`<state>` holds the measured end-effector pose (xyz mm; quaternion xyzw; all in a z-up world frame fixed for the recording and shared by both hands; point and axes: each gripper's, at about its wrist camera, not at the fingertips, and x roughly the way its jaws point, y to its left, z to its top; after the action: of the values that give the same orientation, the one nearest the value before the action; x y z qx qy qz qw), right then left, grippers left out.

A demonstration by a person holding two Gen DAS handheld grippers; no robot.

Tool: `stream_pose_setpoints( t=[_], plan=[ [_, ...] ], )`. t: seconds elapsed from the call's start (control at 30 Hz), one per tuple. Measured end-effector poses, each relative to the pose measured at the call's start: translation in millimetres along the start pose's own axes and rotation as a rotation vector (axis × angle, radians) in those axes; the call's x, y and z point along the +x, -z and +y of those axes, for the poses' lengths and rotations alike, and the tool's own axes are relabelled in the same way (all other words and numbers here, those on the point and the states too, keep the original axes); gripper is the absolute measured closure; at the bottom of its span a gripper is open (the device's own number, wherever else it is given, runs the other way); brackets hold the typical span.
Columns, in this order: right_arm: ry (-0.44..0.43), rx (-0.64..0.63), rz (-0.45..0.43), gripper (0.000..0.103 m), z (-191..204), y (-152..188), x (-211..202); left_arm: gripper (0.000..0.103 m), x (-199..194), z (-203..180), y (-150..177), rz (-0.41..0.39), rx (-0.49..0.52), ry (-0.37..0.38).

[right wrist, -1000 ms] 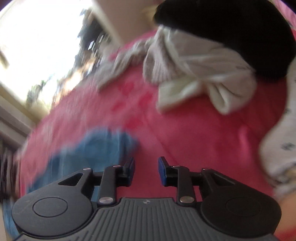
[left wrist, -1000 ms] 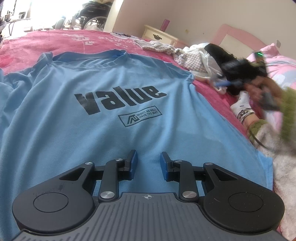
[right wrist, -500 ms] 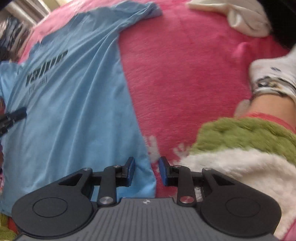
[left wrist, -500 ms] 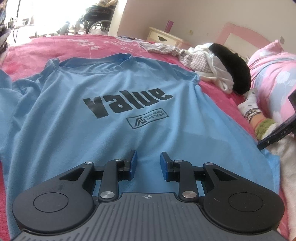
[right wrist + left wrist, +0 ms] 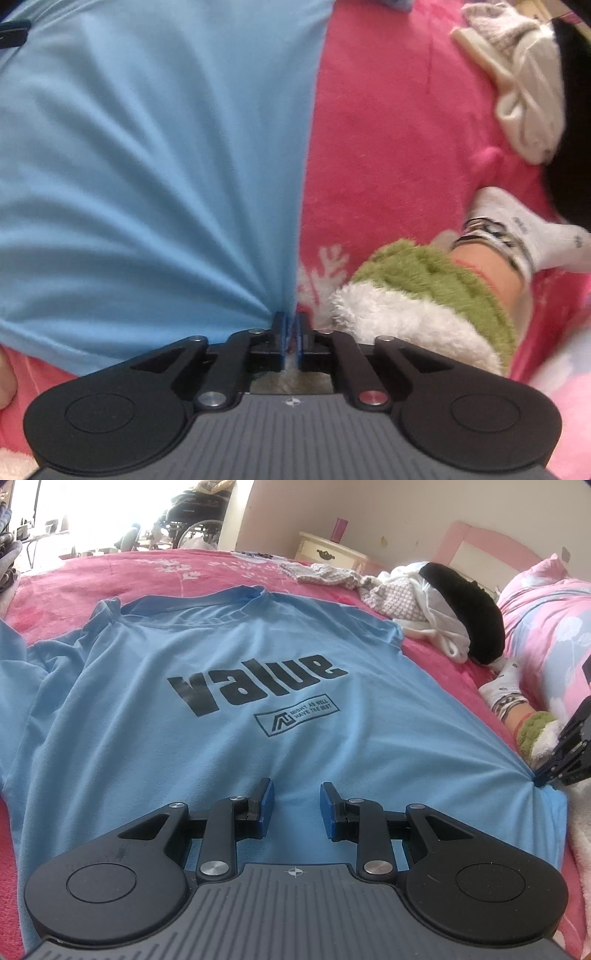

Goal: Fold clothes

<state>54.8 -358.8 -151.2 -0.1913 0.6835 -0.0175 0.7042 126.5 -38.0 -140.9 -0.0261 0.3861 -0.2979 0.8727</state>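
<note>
While the soft blue T-shirt [image 5: 258, 686] lies flat on the fuzzy pink bedspread [image 5: 388, 147], the right gripper [image 5: 291, 332] has now clamped its hem corner, fabric puckering; the left gripper [image 5: 293, 805] hovers, fingers apart.

Bare pink fleece bed cover [image 5: 388, 129] lies open beside the shirt; a leg in a white patterned sock [image 5: 517, 229] and a heap of pale and black clothes [image 5: 454, 602] crowd its far side.
</note>
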Motion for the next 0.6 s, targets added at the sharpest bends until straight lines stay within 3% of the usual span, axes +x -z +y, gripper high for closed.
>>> stream_pose_setpoints(
  t=[0.1,0.47,0.6],
  plan=[
    [0.019,0.041,-0.063,0.094,-8,1,-26,0.076,-2,0,-1,-0.001,0.000,-0.002],
    [-0.147,-0.103,0.085,0.096,42,18,3,0.076,-2,0,-2,0.004,0.006,-0.023],
    [-0.134,-0.082,0.220,0.096,25,14,-5,0.076,-3,3,-4,0.006,-0.003,-0.031]
  ],
)
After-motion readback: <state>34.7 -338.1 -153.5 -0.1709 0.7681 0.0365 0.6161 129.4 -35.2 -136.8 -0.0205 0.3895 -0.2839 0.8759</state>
